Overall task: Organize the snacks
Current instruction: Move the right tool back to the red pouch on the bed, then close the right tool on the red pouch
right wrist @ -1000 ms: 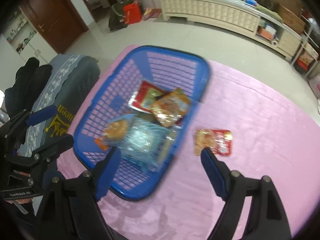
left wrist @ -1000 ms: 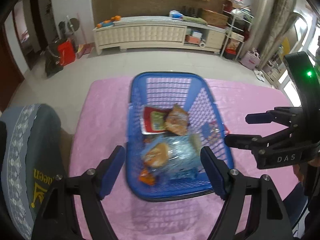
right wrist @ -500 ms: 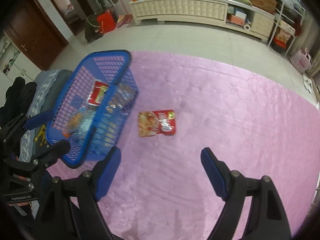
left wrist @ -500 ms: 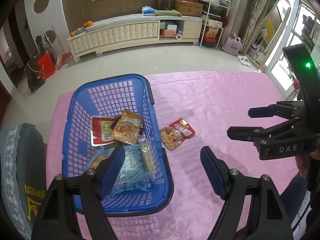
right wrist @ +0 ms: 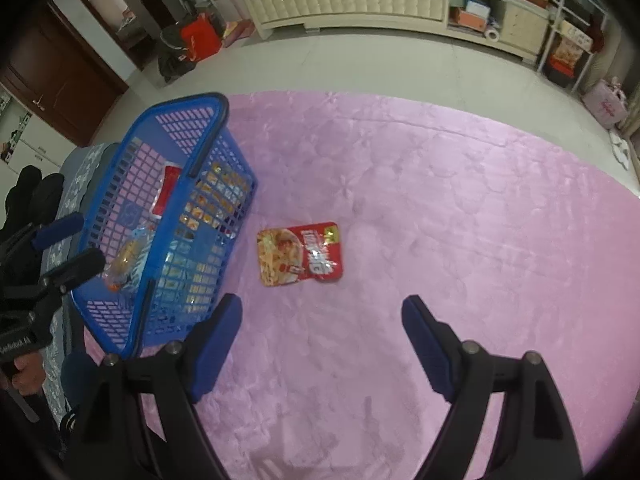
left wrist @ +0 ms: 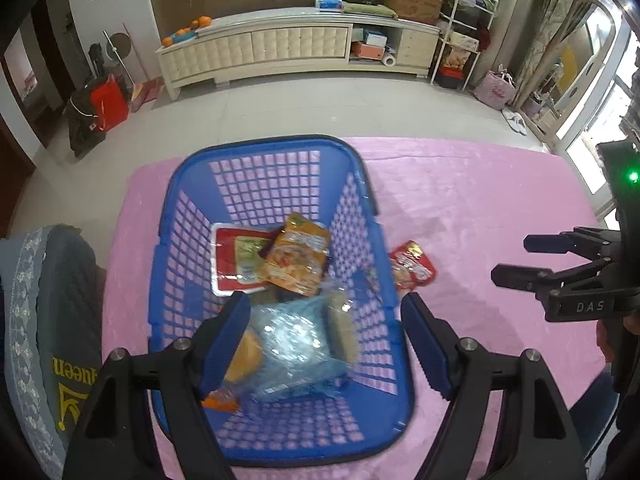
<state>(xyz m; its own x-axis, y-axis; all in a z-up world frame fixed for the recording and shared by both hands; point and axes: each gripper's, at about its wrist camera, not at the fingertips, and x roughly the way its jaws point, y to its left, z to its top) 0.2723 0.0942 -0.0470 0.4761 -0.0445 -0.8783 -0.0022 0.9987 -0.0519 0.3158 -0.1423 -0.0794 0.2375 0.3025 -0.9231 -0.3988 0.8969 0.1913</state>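
pink tablecloth (right wrist: pixel 440 200), cream cabinet (left wrist: pixel 288 48), red bag (left wrist: pixel 109 101)

Pink quilted cloth covers the desk (right wrist: pixel 460 220) from edge to edge. Ahead and to the left of the right hand-held gripper (right wrist: pixel 322 340) sits the blue basket (right wrist: pixel 208 196) on the cloth. Just beside its right wall, straight ahead of that hand-held gripper, one red snack packet (right wrist: pixel 301 254) lies flat on the pink.

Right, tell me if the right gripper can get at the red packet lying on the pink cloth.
Probably yes. The red packet lies flat on the pink cloth beside the basket, apart from it, ahead of the open right gripper. Nothing lies between them, though a flat packet may be hard to pinch.
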